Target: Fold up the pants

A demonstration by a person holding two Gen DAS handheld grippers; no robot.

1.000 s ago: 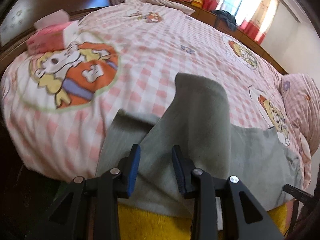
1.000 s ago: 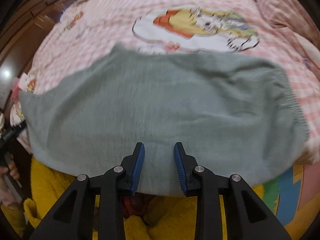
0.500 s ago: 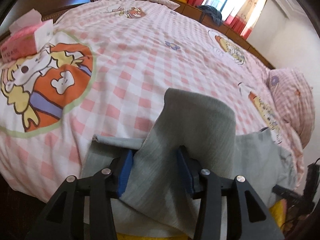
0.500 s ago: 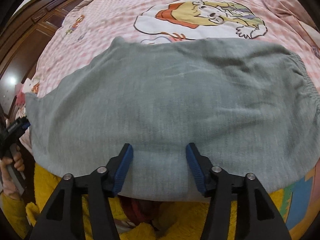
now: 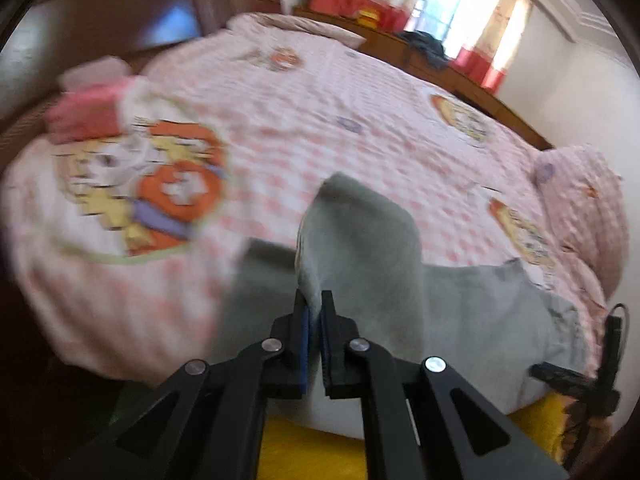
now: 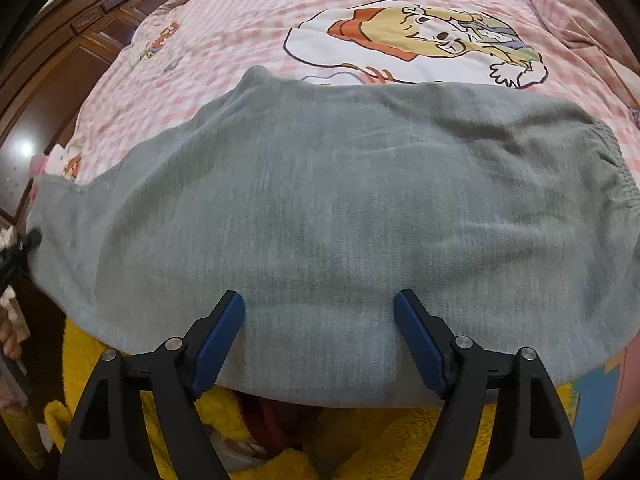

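Left wrist view: I see the left gripper (image 5: 316, 312) clamped onto a raised fold of the grey pants (image 5: 360, 240), lifting it off the pink checked bedspread (image 5: 320, 100). The right gripper (image 6: 319, 312) stands wide apart, holding nothing, over the pants' near edge. The pants lie spread across the bedspread's near side.

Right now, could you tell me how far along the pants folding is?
Early. Done: the grey pants lie spread across the bed, one leg end already lying doubled over. In hand: the left gripper is shut on a leg edge, while the right gripper is open over the near edge. Left: carrying the fold over and finishing.
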